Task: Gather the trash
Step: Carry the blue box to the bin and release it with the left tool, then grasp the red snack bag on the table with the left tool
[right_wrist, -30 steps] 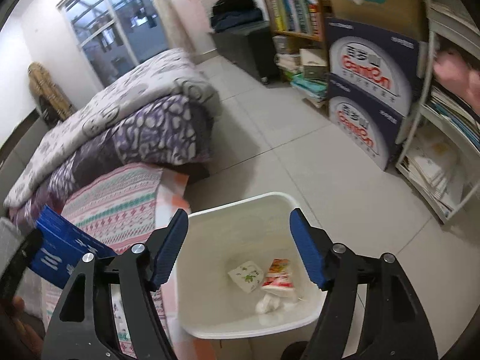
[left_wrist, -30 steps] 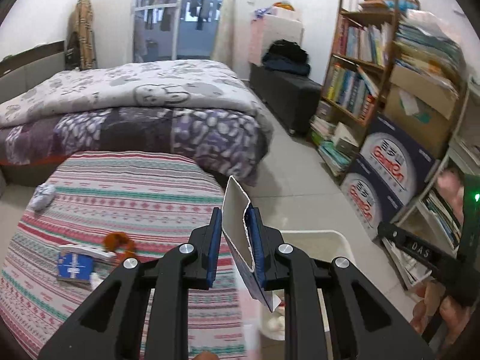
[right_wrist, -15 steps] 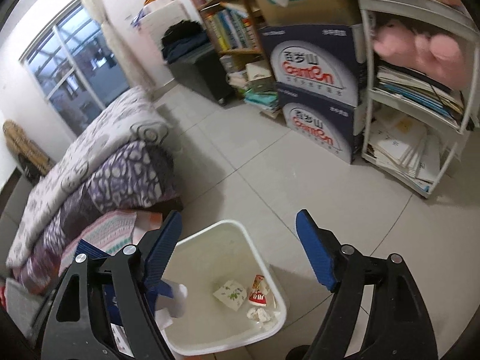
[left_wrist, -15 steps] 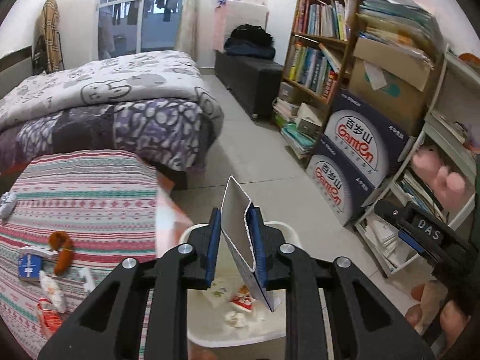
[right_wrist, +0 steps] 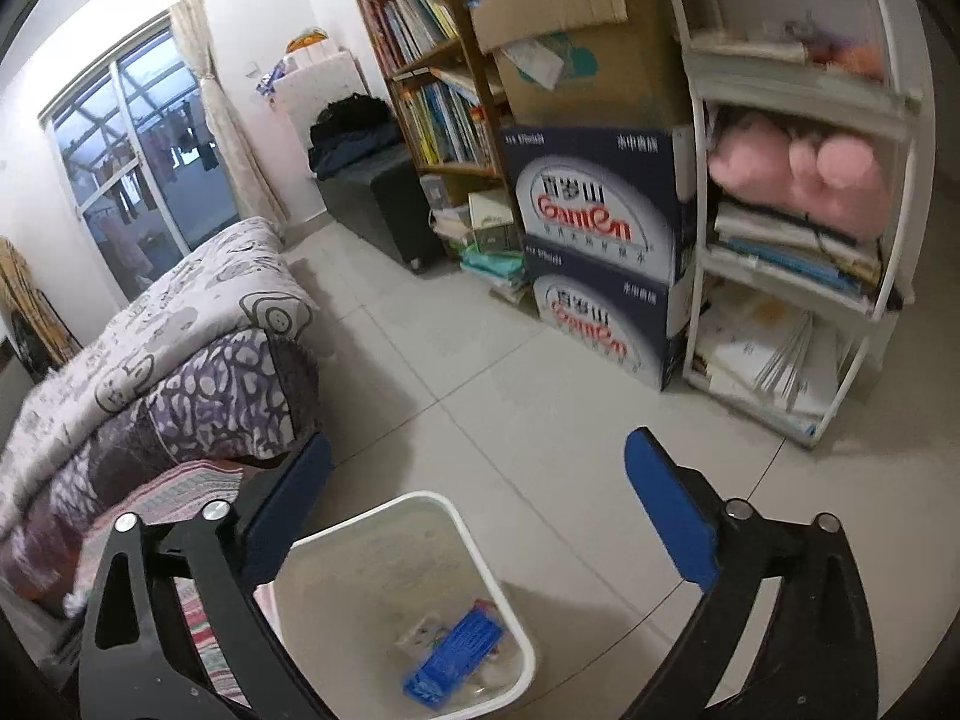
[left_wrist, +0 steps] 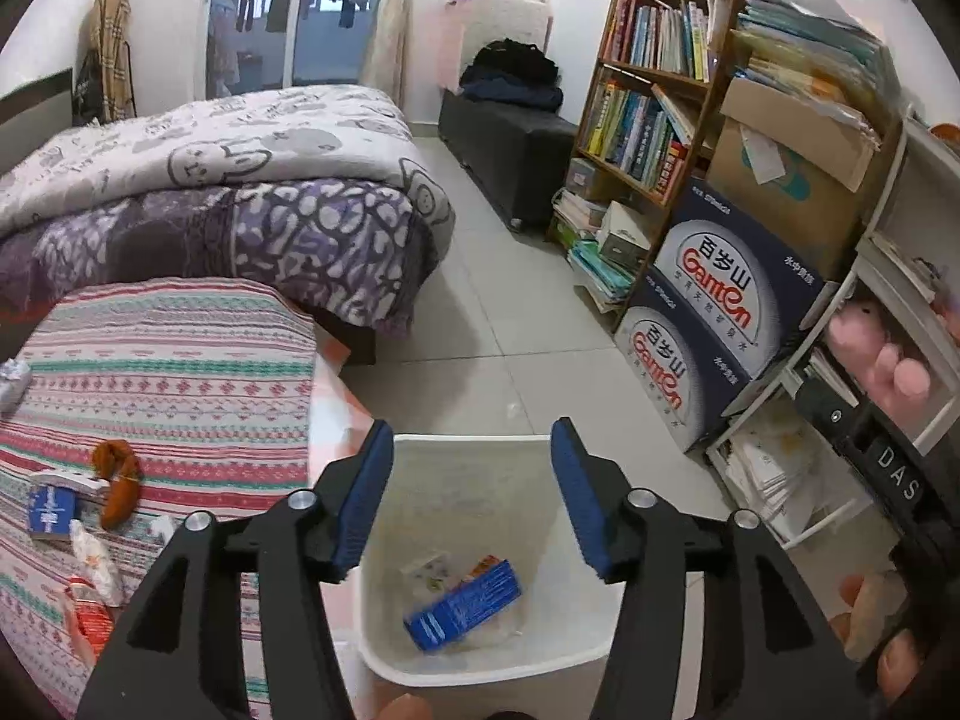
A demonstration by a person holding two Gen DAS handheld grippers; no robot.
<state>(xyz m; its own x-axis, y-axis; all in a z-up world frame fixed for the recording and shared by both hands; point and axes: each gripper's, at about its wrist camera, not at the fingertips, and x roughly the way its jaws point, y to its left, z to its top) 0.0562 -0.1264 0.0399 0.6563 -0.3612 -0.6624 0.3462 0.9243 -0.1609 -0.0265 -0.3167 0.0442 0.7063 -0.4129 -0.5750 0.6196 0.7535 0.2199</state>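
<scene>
Nearest, the left gripper (left_wrist: 471, 495) hangs directly above a white waste bin (left_wrist: 384, 669) on the tiled floor. Its blue-padded jaws have just been opening and now stand apart with nothing between them. Down inside the bin lies a blue carton (left_wrist: 463, 605), resting on a few smaller wrappers (left_wrist: 433, 569) at the bottom.

The right gripper (right_wrist: 477, 495) is also above the bin (right_wrist: 462, 525), toward its far side. Its jaws have just been opening too and are spread wide and empty.

Just left of the bin is a low surface under a striped cloth (left_wrist: 180, 360). Several pieces still lie on it: a small blue box (left_wrist: 51, 513), an orange scrap (left_wrist: 117, 480), a pale wrapper (left_wrist: 96, 561), a red packet (left_wrist: 90, 618), and a crumpled white wad (left_wrist: 12, 381) farther from the bin.

So the task looks partly done: some trash is binned, and at least five pieces remain on the cloth.

Beyond the bin are a bed with a patterned quilt (left_wrist: 240, 150), stacked cartons and bookshelves (left_wrist: 654, 90), then a glass door.
</scene>
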